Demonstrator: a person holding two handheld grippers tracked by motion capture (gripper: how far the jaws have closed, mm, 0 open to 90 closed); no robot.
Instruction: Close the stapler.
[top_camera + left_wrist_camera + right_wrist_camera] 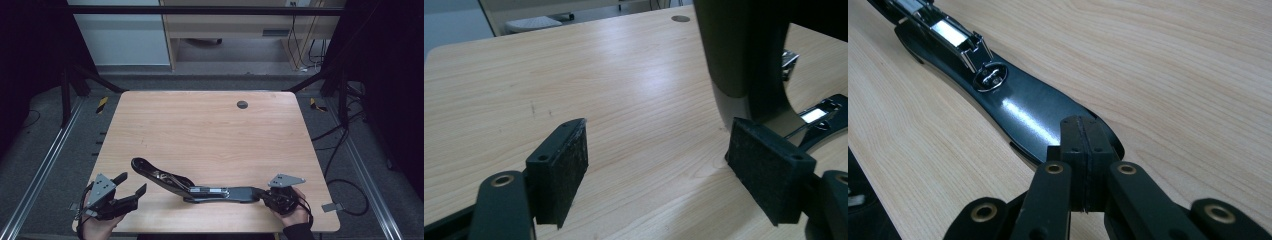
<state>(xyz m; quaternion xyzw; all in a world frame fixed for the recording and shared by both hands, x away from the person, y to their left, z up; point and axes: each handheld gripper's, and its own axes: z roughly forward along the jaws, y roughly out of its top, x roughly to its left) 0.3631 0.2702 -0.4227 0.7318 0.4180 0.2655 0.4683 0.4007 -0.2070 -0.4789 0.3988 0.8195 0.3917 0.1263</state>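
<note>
One wooden counter [210, 125] carries everything. Across its near part lies a long black curved object with metal fittings [200, 189], bent in the middle, stretching from just ahead of the left tool over to the right tool. A small dark round grommet [242, 104] sits in the counter far beyond both tools.

At the near left corner a hand holds the left tool [134, 184], its jaws released and spread wide with bare wood between them; in the left gripper view the black object rises just past its right-hand pad [769, 170], though I cannot tell whether they touch. The right tool [1083, 150] is clenched, pads pressed flat together, their tips resting over the object's glossy rounded end [1028, 112]; whether they pinch its edge is unclear.
</note>
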